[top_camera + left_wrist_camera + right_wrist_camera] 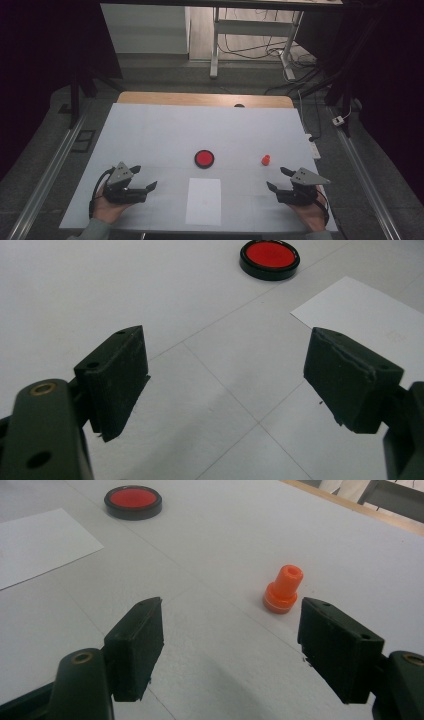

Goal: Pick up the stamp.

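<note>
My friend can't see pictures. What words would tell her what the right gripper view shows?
The right hand-held gripper has its two black jaws wide open over a pale grey table, holding nothing. Just past them stands a small orange stamp-like piece. Farther left lie a round red pad in a black rim and a white sheet of paper.

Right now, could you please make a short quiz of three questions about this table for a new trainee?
1. True or false: the right gripper holds the orange stamp.
2. Which thing lies between the two grippers, near the table's front edge? A) white paper sheet B) a blue cup C) a metal spoon
3. What colour is the inside of the round black-rimmed pad?

Key:
1. False; its jaws stand open and the stamp stands apart, ahead of them.
2. A.
3. Red.

The left gripper is open too, with nothing between its jaws.
</note>
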### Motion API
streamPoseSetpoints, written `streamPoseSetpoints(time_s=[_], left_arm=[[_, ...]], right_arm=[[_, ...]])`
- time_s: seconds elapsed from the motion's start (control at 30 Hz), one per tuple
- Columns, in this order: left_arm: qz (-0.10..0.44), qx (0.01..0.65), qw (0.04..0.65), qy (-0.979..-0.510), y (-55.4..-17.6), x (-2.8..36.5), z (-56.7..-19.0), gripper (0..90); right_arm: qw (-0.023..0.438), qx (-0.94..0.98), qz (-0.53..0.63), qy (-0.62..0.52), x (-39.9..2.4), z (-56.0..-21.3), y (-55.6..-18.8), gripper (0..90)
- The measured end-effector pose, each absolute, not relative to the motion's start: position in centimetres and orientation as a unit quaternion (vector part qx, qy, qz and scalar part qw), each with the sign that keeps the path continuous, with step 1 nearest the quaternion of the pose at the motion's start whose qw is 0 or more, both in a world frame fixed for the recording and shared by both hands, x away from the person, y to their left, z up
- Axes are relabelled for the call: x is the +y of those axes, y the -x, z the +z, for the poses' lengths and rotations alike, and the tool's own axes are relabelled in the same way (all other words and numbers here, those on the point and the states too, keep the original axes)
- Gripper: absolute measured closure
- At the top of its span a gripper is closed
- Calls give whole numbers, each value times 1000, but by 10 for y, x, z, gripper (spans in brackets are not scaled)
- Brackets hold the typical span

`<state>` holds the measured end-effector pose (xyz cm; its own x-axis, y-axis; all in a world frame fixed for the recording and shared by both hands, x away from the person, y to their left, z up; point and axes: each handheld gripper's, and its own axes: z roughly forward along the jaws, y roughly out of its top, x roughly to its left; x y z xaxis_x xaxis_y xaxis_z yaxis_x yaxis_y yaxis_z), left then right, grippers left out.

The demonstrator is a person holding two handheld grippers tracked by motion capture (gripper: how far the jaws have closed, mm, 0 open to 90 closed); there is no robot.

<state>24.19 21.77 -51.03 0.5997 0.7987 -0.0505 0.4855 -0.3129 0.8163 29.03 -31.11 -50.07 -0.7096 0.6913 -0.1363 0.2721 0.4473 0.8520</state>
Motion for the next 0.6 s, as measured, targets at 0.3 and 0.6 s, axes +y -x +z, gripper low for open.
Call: streamPoseSetpoints(time_s=[0.3, 0.6], left_arm=[[188, 406, 425, -787, -242, 218, -509, 179], [196, 411, 421, -784, -239, 223, -509, 178]], right_arm=[[237, 818, 434, -293, -310, -501, -288, 267], [227, 819, 435, -299, -306, -504, -292, 277]])
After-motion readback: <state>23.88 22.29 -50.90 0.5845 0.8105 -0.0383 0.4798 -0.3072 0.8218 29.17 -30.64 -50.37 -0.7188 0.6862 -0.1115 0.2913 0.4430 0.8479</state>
